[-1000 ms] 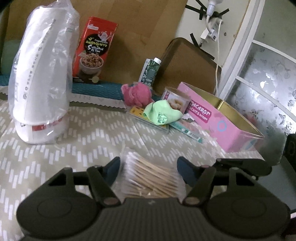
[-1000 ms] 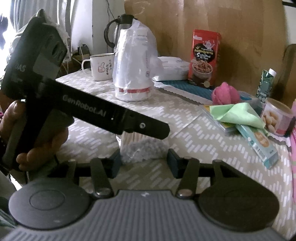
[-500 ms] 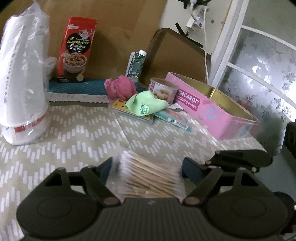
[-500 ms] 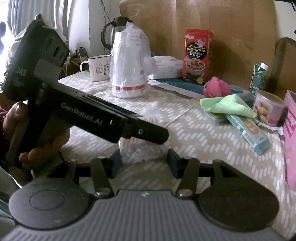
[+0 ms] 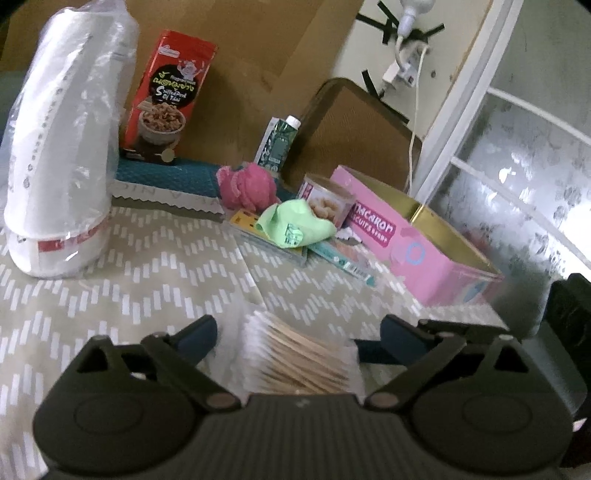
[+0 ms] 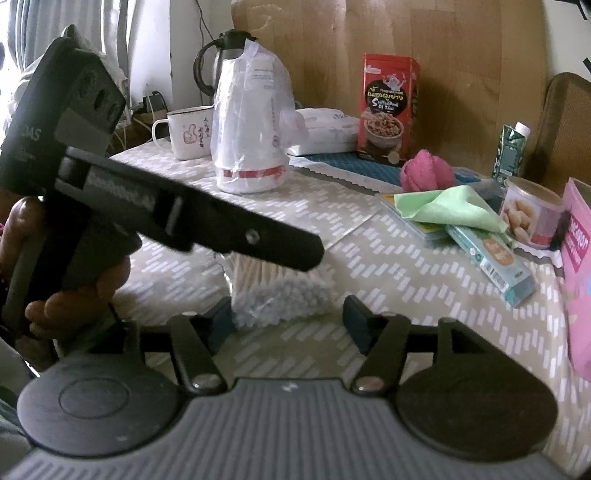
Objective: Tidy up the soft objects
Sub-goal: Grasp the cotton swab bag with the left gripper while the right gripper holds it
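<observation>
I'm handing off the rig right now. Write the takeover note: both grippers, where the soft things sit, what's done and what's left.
Left hand-held gripper: open, straddling the clear bag of cotton swabs, no grip.
Right hand-held gripper: open, at the same bag from the other side.
Pink fluffy ball and light green cloth lie near the open pink biscuit tin, which looks empty.
Done: nothing sorted. Left: all three soft items.

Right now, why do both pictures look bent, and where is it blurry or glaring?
Left wrist view: fisheye bends the window frame, daylight glares through the glass, and the swab pack between the open left gripper is smeared. Right wrist view: edges curve too; the left gripper's side lettering is blurred, the window washes out.
</observation>
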A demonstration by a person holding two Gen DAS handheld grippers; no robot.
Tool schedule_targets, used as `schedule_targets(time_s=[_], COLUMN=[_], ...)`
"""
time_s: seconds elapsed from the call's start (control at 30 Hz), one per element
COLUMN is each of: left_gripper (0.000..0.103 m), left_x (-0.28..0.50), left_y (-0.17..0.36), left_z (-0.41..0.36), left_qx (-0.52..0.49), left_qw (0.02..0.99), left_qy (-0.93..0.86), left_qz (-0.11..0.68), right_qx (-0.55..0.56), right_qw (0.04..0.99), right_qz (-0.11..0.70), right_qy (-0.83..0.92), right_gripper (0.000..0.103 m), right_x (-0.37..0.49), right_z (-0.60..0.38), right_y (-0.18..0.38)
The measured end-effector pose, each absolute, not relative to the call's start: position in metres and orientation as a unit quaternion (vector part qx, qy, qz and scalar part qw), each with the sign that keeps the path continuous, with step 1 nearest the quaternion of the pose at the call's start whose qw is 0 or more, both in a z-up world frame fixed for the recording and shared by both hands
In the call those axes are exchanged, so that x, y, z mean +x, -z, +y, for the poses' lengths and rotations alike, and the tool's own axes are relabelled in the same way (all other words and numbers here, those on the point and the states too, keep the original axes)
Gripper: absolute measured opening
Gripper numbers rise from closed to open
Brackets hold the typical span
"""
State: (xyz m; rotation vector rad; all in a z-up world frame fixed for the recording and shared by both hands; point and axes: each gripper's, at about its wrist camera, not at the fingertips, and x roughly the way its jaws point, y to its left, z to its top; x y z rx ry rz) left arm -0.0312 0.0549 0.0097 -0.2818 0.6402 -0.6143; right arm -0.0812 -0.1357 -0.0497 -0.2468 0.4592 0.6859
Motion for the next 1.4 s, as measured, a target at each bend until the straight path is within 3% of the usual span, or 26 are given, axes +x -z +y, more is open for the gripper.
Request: schedule_targets(time_s=[0.57, 0.73, 0.8, 0.9, 0.97, 1.4], left_gripper=[0.102, 0.088, 0.074, 0.064, 0.060, 0.060], left_x=[-0.024, -0.024, -0.024, -0.025, -0.026, -0.025], left_y=[-0.005, -0.005, -0.004, -0.004, -0.004, -0.004], left_z=[0.064, 0.061, 0.058, 0.055, 0.054, 0.052], left_qx=[-0.181, -0.168, -0.162, -0.152, -0.149, -0.137], left_qw=[0.881, 0.884, 0.881, 0.882, 0.882, 0.884], left_qy=[0.296, 0.294, 0.301, 0.299, 0.299, 0.300], left_qz=[0.323, 0.324, 0.328, 0.330, 0.331, 0.332], right_qx=[-0.125, -0.130, -0.130, -0.131, -0.132, -0.134], right_qw=[0.908, 0.904, 0.904, 0.904, 0.903, 0.903], right_qz=[0.224, 0.222, 0.223, 0.219, 0.216, 0.215], right_qy=[-0.332, -0.340, -0.342, -0.344, -0.347, -0.347], right_gripper=[0.073, 0.073, 0.073, 0.067, 0.061, 0.059], right_x=[-0.080, -0.081, -0.080, -0.080, -0.082, -0.082], right_z=[-0.131, -0.125, -0.125, -0.124, -0.123, -0.123], right_y=[0.050, 0.052, 0.052, 0.053, 0.053, 0.052])
